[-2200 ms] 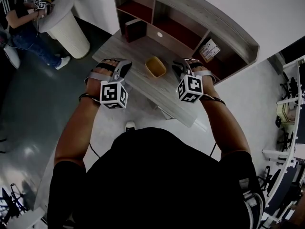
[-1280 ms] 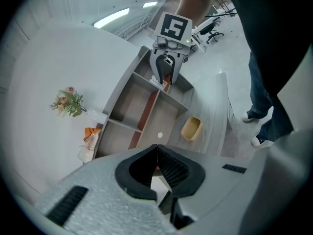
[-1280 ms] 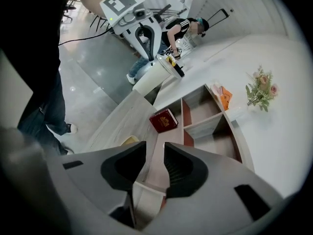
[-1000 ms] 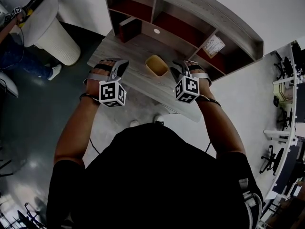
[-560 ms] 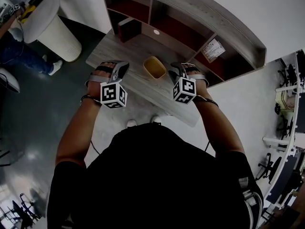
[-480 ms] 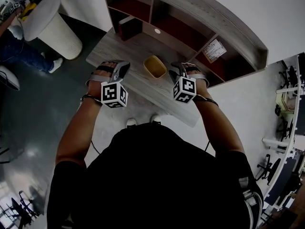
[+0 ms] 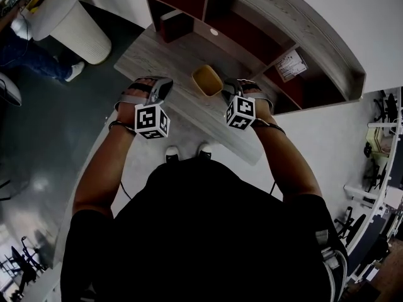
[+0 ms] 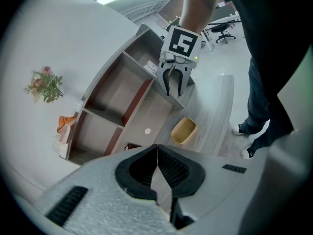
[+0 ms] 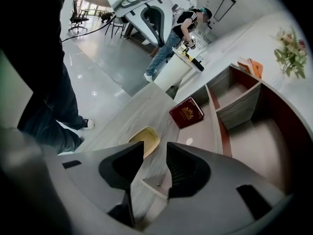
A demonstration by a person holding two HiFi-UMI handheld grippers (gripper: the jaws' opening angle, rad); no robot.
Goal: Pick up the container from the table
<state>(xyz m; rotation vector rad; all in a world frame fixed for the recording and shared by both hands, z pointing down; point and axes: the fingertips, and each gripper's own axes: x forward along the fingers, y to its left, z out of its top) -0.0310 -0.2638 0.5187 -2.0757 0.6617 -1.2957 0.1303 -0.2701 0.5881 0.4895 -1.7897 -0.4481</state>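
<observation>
Jaws of the right gripper (image 9: pixel 155 147) stand apart, having just been opening, and only bare table (image 9: pixel 128 112) shows in the gap between them. Just ahead of them and a little to their left, past the tip of the left-side jaw, lies the yellow container (image 9: pixel 145 138), empty and upright on the wood. It is not yet inside the gap. Its longer side seems to run slantwise away from this gripper rather than square across it, so the jaws would most likely have to straddle one long wall.

From the head view, the right gripper (image 7: pixel 228 88) is close beside the container (image 7: pixel 207 80), while the left gripper (image 7: pixel 165 88) is farther off on the opposite side. The left gripper (image 8: pixel 157 149) has its jaws together with nothing between them, and the container (image 8: pixel 184 130) lies ahead of it and to its right. By my judgement, the right hand is the one placed to take it, with a small shift leftward and down.
</observation>
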